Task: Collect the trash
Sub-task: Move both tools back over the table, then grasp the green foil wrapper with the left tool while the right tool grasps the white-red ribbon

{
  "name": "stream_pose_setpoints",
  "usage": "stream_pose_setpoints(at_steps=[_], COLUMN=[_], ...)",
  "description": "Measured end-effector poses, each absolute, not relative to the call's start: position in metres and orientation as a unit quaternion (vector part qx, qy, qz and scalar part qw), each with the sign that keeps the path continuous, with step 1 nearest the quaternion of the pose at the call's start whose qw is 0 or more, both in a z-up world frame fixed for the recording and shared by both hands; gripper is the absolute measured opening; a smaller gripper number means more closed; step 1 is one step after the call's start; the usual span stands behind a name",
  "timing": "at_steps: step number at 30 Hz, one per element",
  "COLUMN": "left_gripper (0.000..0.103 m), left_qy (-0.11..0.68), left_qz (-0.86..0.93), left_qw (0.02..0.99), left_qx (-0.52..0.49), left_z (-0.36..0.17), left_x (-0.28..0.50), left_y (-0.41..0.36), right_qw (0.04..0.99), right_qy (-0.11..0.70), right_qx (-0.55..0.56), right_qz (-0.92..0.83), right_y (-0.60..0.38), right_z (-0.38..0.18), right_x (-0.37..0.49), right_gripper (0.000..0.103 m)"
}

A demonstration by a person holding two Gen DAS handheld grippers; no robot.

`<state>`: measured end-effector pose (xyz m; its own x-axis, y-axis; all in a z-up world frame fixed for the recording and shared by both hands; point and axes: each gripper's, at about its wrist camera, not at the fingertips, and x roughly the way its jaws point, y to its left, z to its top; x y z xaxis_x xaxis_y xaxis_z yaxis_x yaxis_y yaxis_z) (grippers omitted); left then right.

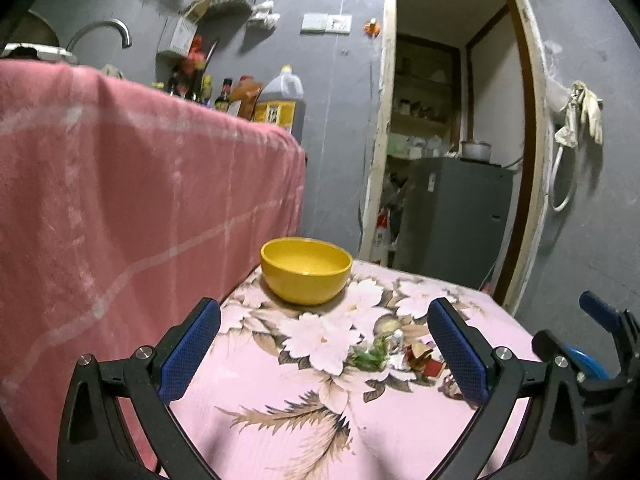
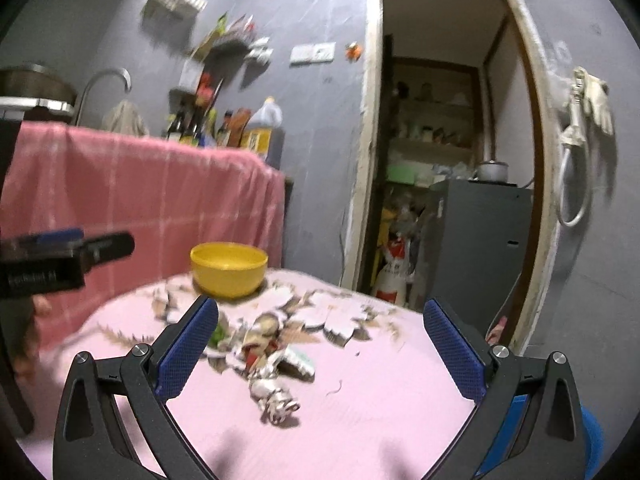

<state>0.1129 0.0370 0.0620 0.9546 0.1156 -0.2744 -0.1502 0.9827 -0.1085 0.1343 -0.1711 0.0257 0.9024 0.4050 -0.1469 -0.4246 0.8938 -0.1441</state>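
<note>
A yellow bowl (image 1: 306, 270) (image 2: 229, 269) stands at the far edge of a small table under a pink flowered cloth (image 1: 280, 412) (image 2: 360, 400). A heap of trash lies on the cloth: green scraps (image 1: 370, 354), crumpled foil (image 2: 276, 398) and red and white wrappers (image 2: 280, 354) (image 1: 424, 358). My left gripper (image 1: 324, 344) is open over the cloth, with the heap just inside its right finger. In the right wrist view, my right gripper (image 2: 320, 344) is open too, the heap lying between its fingers below them. Neither holds anything.
A counter draped in a pink checked cloth (image 1: 132, 200) (image 2: 140, 184) rises at the left, with bottles (image 1: 256, 100) and a tap (image 1: 104, 34) behind. An open doorway (image 1: 452, 140) leads to a grey fridge (image 1: 456, 216). Something blue (image 2: 592, 432) stands low at the right.
</note>
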Motion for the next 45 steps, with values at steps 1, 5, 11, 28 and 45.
stream_pose_setpoints(at_steps=[1,5,11,28,45], left_gripper=[0.101,0.101,0.101,0.1,0.057], left_qy=[0.145,0.197,0.275,0.399,0.408], left_qz=[0.064,0.059,0.057,-0.014,-0.037], left_qw=[0.985,0.977,0.959,0.917,0.912], left_qx=[-0.064,-0.05,-0.041,-0.004,-0.008], left_z=[0.062,0.056,0.038,0.004,-0.004], left_x=[0.117,0.134,0.154,0.223,0.262], left_y=[0.038,0.041,0.047,0.028,0.018], right_qw=[0.97,0.967,0.95,0.893,0.889], right_qy=[0.063,0.088,0.177,0.339,0.351], right_qx=[-0.093,-0.097,-0.112,-0.124,-0.078], right_qz=[0.214,0.218,0.234,0.27,0.283], right_y=[-0.168,-0.165,-0.157,-0.143,-0.156], right_z=[0.024,0.021,0.005,-0.036,-0.039], right_x=[0.136,0.143,0.17,0.223,0.238], right_gripper=[0.103,0.103,0.103,0.06,0.031])
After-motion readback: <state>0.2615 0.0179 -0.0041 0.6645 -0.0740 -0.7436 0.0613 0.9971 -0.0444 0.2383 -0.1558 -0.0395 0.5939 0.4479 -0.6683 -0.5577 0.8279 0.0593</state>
